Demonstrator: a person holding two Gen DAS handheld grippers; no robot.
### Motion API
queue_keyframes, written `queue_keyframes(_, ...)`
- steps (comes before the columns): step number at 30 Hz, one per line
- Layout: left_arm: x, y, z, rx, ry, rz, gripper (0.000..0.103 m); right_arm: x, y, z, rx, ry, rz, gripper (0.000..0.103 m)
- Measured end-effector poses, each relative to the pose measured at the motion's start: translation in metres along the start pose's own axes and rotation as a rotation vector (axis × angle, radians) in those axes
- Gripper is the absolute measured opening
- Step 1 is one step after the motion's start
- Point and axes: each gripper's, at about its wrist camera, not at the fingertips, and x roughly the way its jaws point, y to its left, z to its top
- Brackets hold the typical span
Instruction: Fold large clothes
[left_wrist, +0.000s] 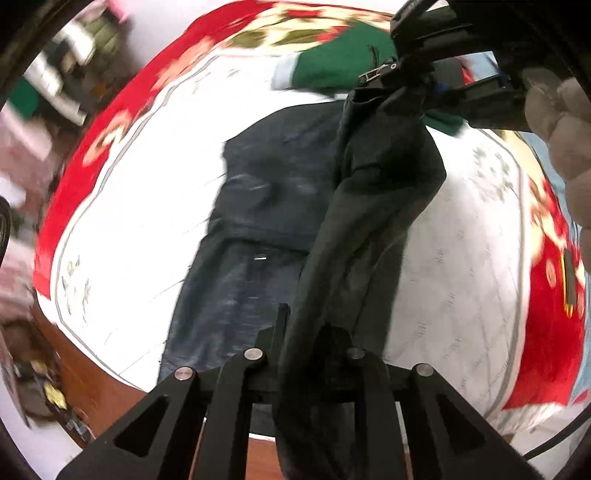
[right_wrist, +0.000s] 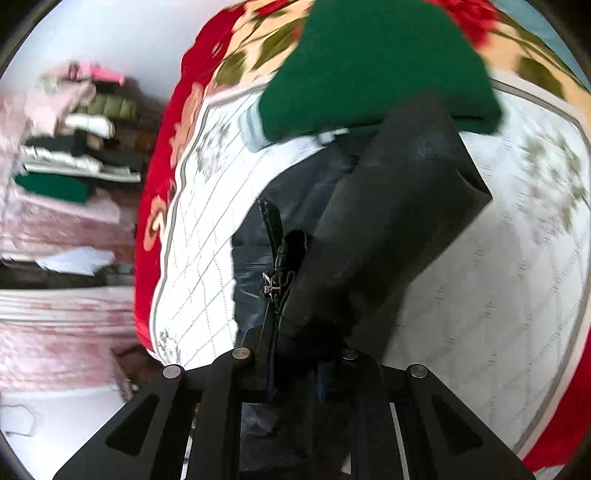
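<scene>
Left wrist view: the left hand-held gripper (left_wrist: 314, 332) at the bottom middle is pinching a lifted fold of the dark garment (left_wrist: 369, 206), which stretches up to the right hand-held gripper (left_wrist: 406, 74) at the upper right, where a gloved hand (left_wrist: 557, 136) shows at the edge, while the rest of it lies on the red-bordered white bedspread (left_wrist: 140, 221) mid-frame beside a green garment (left_wrist: 340, 59) up top. Right wrist view: the right hand-held gripper (right_wrist: 306, 350) at the bottom middle is clamped on the dark garment (right_wrist: 388, 221), zipper pull (right_wrist: 271, 286) dangling just left of the fingers, with the green garment (right_wrist: 376, 66) at the top, the bedspread (right_wrist: 498, 277) on the right and stacked clothes on shelves (right_wrist: 85, 147) at the upper left.
</scene>
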Motion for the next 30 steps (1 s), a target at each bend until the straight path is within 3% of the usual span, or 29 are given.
queue_keyframes(3, 0.026, 0.052, 0.003, -0.101, 0.036, -0.041, 0.014, 0.056, 0.057, 0.009, -0.074, 0.037, -0.071, 0.016)
queue_keyframes(6, 0.06, 0.099, 0.0, -0.233, 0.094, -0.119, 0.019, 0.114, 0.08, 0.016, -0.085, 0.098, -0.143, 0.017)
queue_keyframes(9, 0.087, 0.141, -0.006, -0.371, 0.131, -0.222, 0.031, 0.164, 0.08, 0.026, -0.063, 0.195, -0.164, 0.038)
queue_keyframes(10, 0.089, 0.149, -0.008, -0.396, 0.133, -0.235, 0.047, 0.167, 0.078, 0.029, -0.048, 0.208, -0.138, 0.048)
queue_keyframes(11, 0.089, 0.16, -0.01, -0.431, 0.122, -0.227, 0.069, 0.168, 0.079, 0.031, -0.045, 0.212, -0.114, 0.058)
queue_keyframes(13, 0.084, 0.168, -0.011, -0.45, 0.087, -0.208, 0.088, 0.152, 0.074, 0.031, -0.048, 0.207, -0.013, 0.069)
queue_keyframes(14, 0.08, 0.171, -0.011, -0.453, 0.075, -0.191, 0.088, 0.134, 0.065, 0.029, -0.054, 0.184, 0.017, 0.076)
queue_keyframes(16, 0.074, 0.169, -0.01, -0.432, 0.04, -0.099, 0.093, 0.103, 0.044, 0.025, -0.052, 0.121, 0.008, 0.079)
queue_keyframes(18, 0.078, 0.162, -0.007, -0.382, 0.021, 0.039, 0.098, 0.068, 0.003, 0.02, -0.018, 0.058, -0.068, 0.079)
queue_keyframes(20, 0.097, 0.152, -0.005, -0.339, 0.052, 0.137, 0.098, 0.053, -0.033, 0.018, 0.029, 0.026, -0.111, 0.079)
queue_keyframes(22, 0.112, 0.155, -0.004, -0.335, 0.087, 0.154, 0.098, 0.052, -0.083, 0.02, 0.11, 0.009, -0.114, 0.079)
queue_keyframes(25, 0.125, 0.152, 0.0, -0.348, 0.102, 0.167, 0.098, 0.068, -0.13, 0.033, 0.167, -0.024, -0.014, 0.079)
queue_keyframes(26, 0.125, 0.152, 0.003, -0.351, 0.095, 0.17, 0.098, 0.077, -0.144, 0.04, 0.184, -0.049, 0.059, 0.079)
queue_keyframes(28, 0.124, 0.149, 0.01, -0.343, 0.087, 0.184, 0.098, 0.098, -0.158, 0.053, 0.225, -0.047, 0.172, 0.081)
queue_keyframes(30, 0.122, 0.148, 0.013, -0.333, 0.088, 0.2, 0.098, 0.103, -0.152, 0.063, 0.188, -0.102, 0.227, 0.078)
